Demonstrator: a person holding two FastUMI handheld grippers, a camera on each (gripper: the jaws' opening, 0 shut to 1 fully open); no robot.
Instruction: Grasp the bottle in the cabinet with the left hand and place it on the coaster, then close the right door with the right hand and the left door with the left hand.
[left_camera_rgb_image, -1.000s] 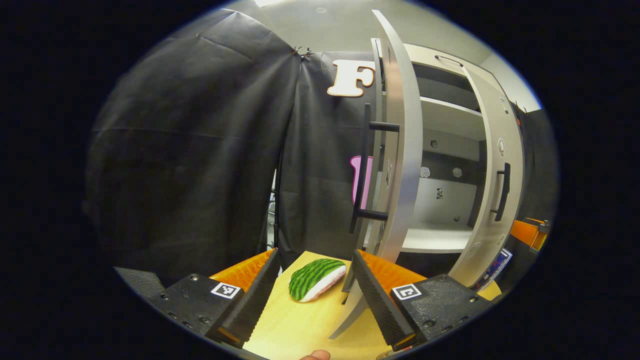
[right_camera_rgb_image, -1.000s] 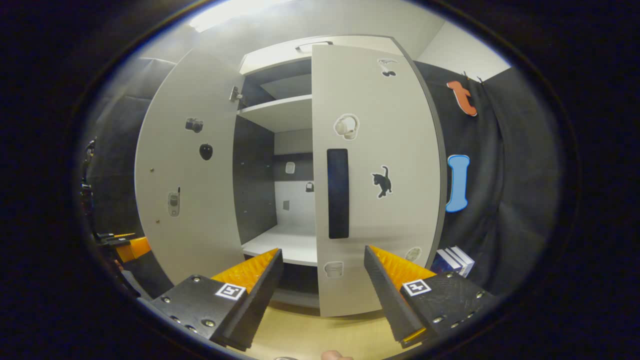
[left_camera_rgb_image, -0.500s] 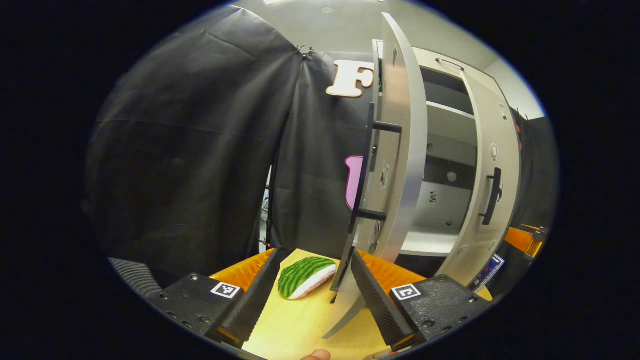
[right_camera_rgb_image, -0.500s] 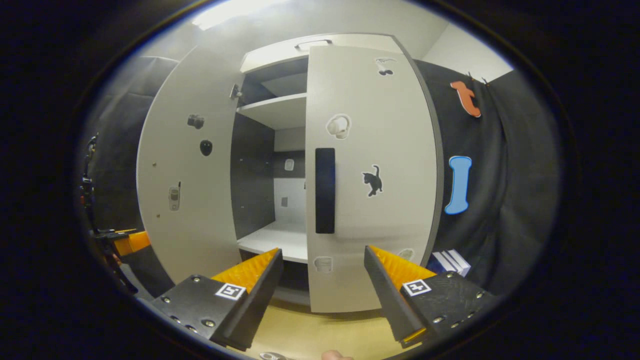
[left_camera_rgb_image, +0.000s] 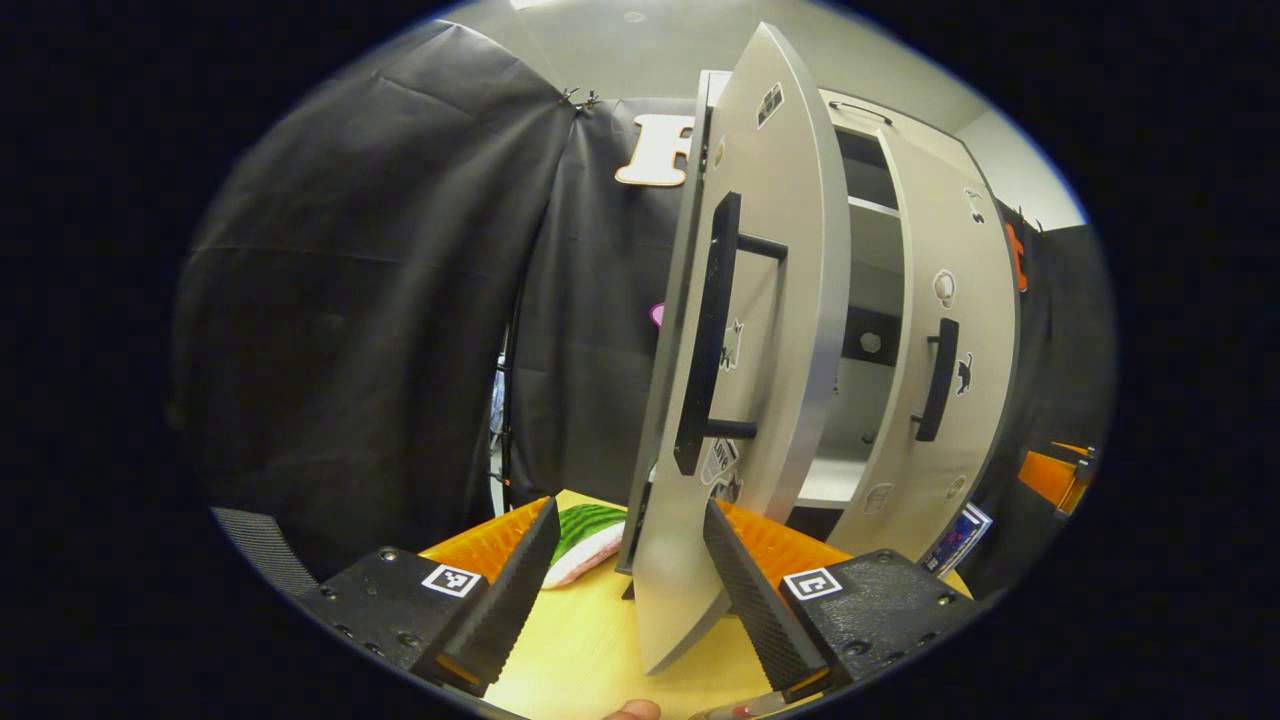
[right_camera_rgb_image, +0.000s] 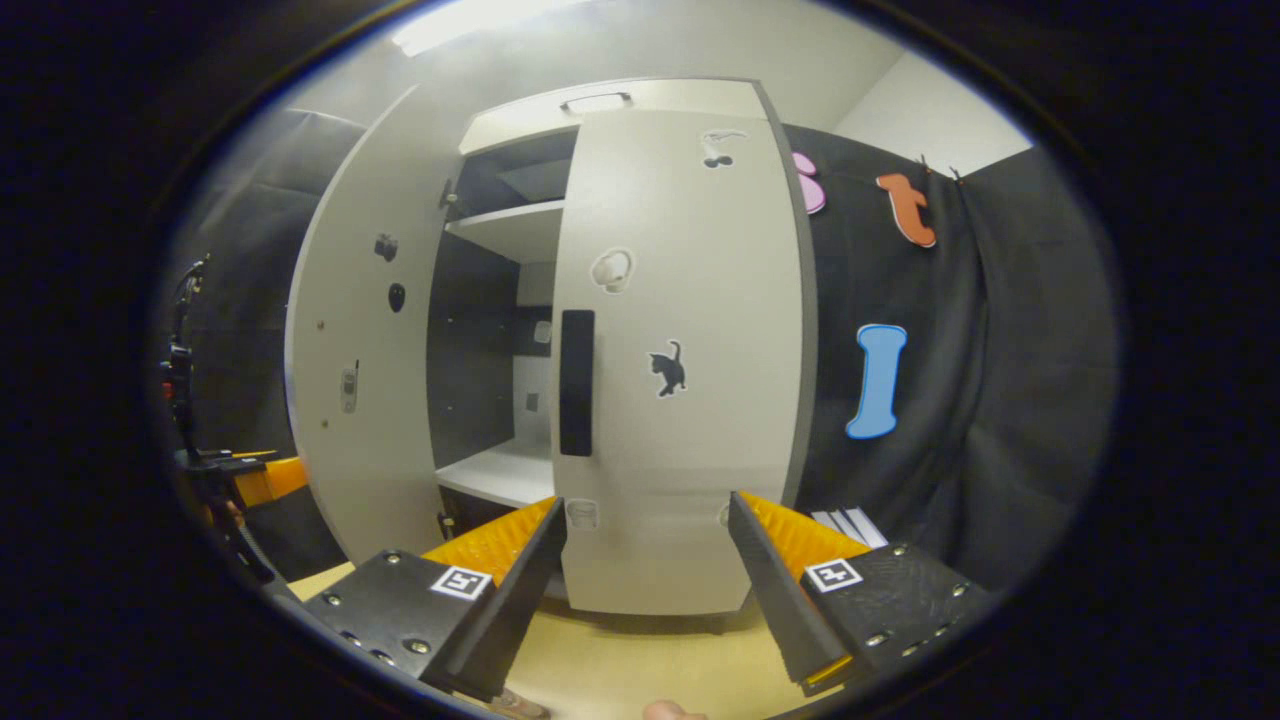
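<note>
The right door (right_camera_rgb_image: 680, 360) has swung nearly shut; the left door (left_camera_rgb_image: 770, 300) has begun closing. Both grippers (left_camera_rgb_image: 625, 590) (right_camera_rgb_image: 645, 590) are wide open, holding nothing.

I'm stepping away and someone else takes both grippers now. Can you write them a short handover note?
Left gripper: open, its fingers either side of the lower edge of the left door, which stands ajar.
Right gripper: open, empty, facing the right door, which looks almost shut.
The shelves seen through the gap hold no bottle; I cannot see the bottle or coaster clearly, so check that step.
Left to do: finish shutting the right door if needed, then swing the left door closed with the left gripper.
</note>
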